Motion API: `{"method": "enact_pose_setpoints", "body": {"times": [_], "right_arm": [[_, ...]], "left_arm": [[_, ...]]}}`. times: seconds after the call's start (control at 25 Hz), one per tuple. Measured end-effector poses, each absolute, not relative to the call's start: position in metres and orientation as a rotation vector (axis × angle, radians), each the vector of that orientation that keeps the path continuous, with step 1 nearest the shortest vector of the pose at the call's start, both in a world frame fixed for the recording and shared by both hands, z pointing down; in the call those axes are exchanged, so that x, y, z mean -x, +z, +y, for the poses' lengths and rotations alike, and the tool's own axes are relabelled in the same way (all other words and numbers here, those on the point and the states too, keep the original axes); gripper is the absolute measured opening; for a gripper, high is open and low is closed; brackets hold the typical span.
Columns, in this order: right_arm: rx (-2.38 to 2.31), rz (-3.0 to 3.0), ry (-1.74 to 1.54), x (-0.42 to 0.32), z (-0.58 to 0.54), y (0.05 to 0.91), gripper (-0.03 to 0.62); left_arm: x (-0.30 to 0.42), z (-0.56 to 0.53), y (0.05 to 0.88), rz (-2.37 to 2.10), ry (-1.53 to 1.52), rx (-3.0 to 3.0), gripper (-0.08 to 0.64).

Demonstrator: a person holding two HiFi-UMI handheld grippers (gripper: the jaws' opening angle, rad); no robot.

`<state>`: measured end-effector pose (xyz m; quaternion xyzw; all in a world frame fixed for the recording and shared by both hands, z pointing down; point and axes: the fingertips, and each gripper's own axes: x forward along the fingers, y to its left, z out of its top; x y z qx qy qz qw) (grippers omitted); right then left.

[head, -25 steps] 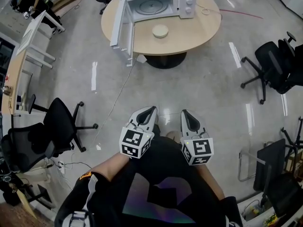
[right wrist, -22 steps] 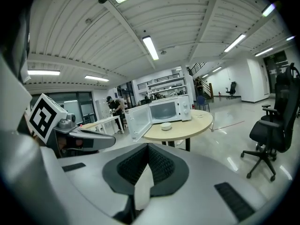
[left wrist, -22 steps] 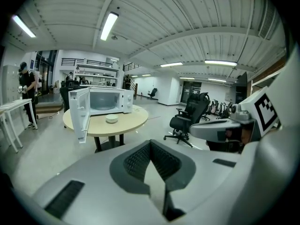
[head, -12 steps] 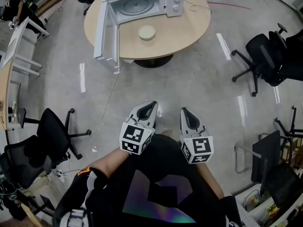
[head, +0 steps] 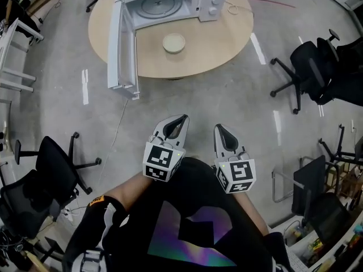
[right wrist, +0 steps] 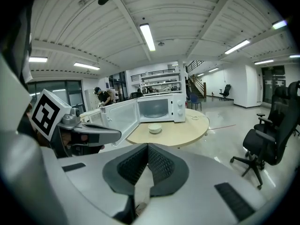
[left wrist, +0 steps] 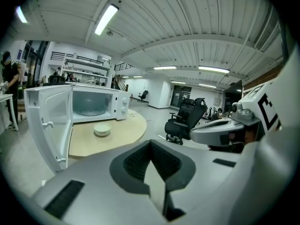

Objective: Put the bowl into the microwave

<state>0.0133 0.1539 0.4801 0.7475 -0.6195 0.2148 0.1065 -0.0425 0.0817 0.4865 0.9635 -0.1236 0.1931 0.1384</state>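
Where it stands upright on the round pale-wood table [head: 218, 41], mouth up, the small cream ceramic bowl [head: 174, 42] is circular, so no long axis can be told; it holds nothing that can be made out. Position: on bare tabletop just in front of the white microwave oven [head: 212, 1], outside the cavity and apart from it. Microwave: cavity open toward the person, glass turntable [head: 157, 5] visible inside, control knobs at its right end. White microwave door [head: 122, 44]: swung fully out at the bowl's left, reaching past the table's edge. Thin light cable [head: 235, 7]: looped on the tabletop to the right of the microwave. White cord [head: 122, 120]: trailing from under the door across the polished grey floor [head: 227, 106]. Left gripper [head: 181, 119]: held close to the person's body, well apart from the table, tip toward the microwave; jaws pressed together with nothing between them, as its own view confirms, the bowl [left wrist: 102, 130] showing far beyond the tip. Right gripper [head: 219, 129]: beside the left one, likewise well short of the table, jaws closed tip to tip and empty, the bowl [right wrist: 155, 128] small in the distance. Black-and-white marker cubes [head: 160, 166]: one at the rear of each gripper. Black office chairs [head: 311, 67]: on the floor at right, others at lower left.
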Motion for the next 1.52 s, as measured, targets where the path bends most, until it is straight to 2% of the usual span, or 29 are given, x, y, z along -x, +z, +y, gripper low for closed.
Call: {"method": "enact_pose_setpoints", "body": {"times": [0.68, 1.52], "right_arm": [[-2.163, -1.786, 0.574, -0.022, 0.050, 0.463, 0.015], [-2.053, -1.825, 0.586, -0.033, -0.026, 0.472, 0.015]], "left_arm": [[0.033, -0.018, 0.466, -0.360, 0.425, -2.789, 0.048], [0.015, -0.075, 0.479, -0.380, 0.391, -2.753, 0.048]]}}
